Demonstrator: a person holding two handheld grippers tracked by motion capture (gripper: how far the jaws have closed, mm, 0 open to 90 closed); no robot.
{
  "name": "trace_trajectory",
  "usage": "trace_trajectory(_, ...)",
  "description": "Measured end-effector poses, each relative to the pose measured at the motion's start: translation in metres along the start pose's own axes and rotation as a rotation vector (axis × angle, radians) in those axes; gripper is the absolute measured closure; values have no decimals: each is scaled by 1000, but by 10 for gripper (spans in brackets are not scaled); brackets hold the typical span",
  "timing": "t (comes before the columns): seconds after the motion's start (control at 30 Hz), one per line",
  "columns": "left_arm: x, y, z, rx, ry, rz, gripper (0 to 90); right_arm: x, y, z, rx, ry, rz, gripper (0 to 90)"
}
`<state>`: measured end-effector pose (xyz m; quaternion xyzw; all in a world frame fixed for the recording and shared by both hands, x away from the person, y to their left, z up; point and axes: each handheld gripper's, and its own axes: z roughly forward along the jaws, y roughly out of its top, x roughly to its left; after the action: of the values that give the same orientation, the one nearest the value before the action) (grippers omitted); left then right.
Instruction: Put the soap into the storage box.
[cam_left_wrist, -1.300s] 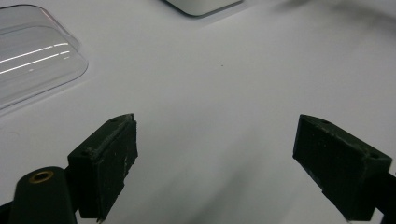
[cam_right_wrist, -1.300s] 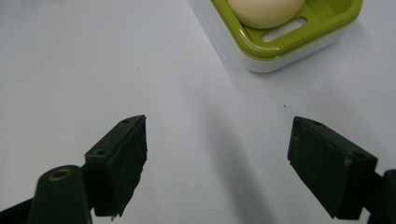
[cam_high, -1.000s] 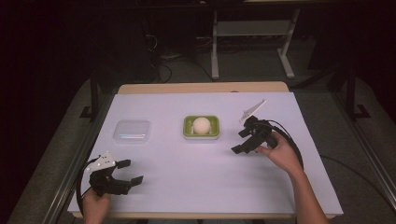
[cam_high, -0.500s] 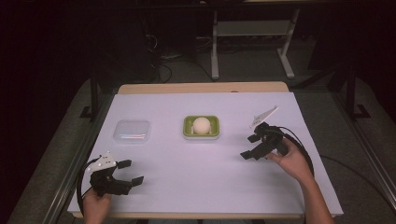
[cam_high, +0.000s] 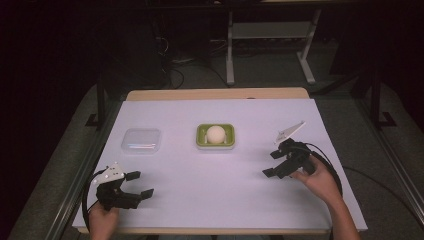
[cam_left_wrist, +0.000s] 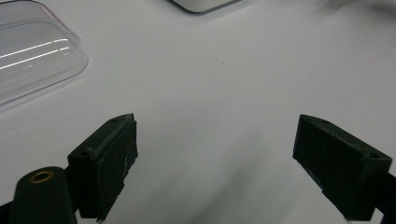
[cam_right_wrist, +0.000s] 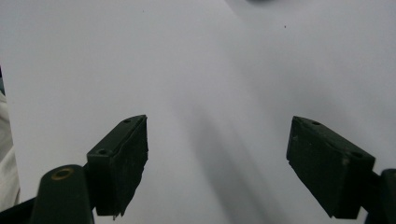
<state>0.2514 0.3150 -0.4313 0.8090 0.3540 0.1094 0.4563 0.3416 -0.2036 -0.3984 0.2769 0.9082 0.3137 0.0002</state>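
Note:
A pale round ball (cam_high: 216, 133) rests in a small green tray (cam_high: 202, 140) at the middle of the white table. To its left lies a clear plastic lid (cam_high: 141, 140), whose corner shows as the clear lid (cam_left_wrist: 32, 56) in the left gripper view. My left gripper (cam_high: 140, 184) hovers open near the front left corner, nothing between its jaws (cam_left_wrist: 215, 168). My right gripper (cam_high: 272, 163) is open over bare table to the right of the tray, its jaws (cam_right_wrist: 217, 163) wide apart and empty.
The white table cover (cam_high: 220, 200) ends at a wooden edge (cam_high: 215, 94) at the back. A metal stand (cam_high: 270, 35) and cables sit on the dark floor beyond. Black rails (cam_high: 75, 175) flank the table.
The right gripper has drawn back from beside the tray toward the front right of the table. The left gripper has stayed in place.

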Motion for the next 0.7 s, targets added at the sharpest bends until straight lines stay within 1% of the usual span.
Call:
trace_trajectory(0.17, -1, 0, 1, -2, -1, -1, 130, 3, -13, -3, -4, -6, 8, 207)
trace_trajectory(0.2, -1, 0, 1, -2, 0, -1, 130, 4, -15, -3, -3, -1, 15, 208)
trace_trajectory(0.23, 0, 0, 0, 5, 1, 6, 130, 5, -18, -3, -4, -7, 12, 209)
trace_trajectory(0.3, 0, 0, 0, 4, 3, -2, 130, 6, -23, -3, -3, -11, 14, 211)
trace_trajectory(0.4, 0, 0, 0, 3, 6, 0, 130, 9, -32, -3, -8, -12, 24, 212)
trace_trajectory(0.43, 0, 0, 0, 4, 6, 1, 130, 11, -37, -3, -14, -11, 32, 212)
trace_trajectory(0.53, -1, 0, 0, 5, 7, -1, 130, 14, -42, -3, -19, -13, 34, 210)
trace_trajectory(0.57, -1, 0, 0, 4, 6, 2, 130, 18, -47, -4, -24, -15, 40, 203)
trace_trajectory(0.6, -1, 0, 0, 6, 6, 7, 130, 18, -47, -4, -24, -15, 40, 203)
trace_trajectory(0.63, -1, 0, 0, 6, 6, 6, 130, 22, -50, -5, -27, -20, 43, 197)
trace_trajectory(0.7, -1, 0, 0, 5, 6, 8, 130, 34, -57, -7, -43, -45, 36, 184)
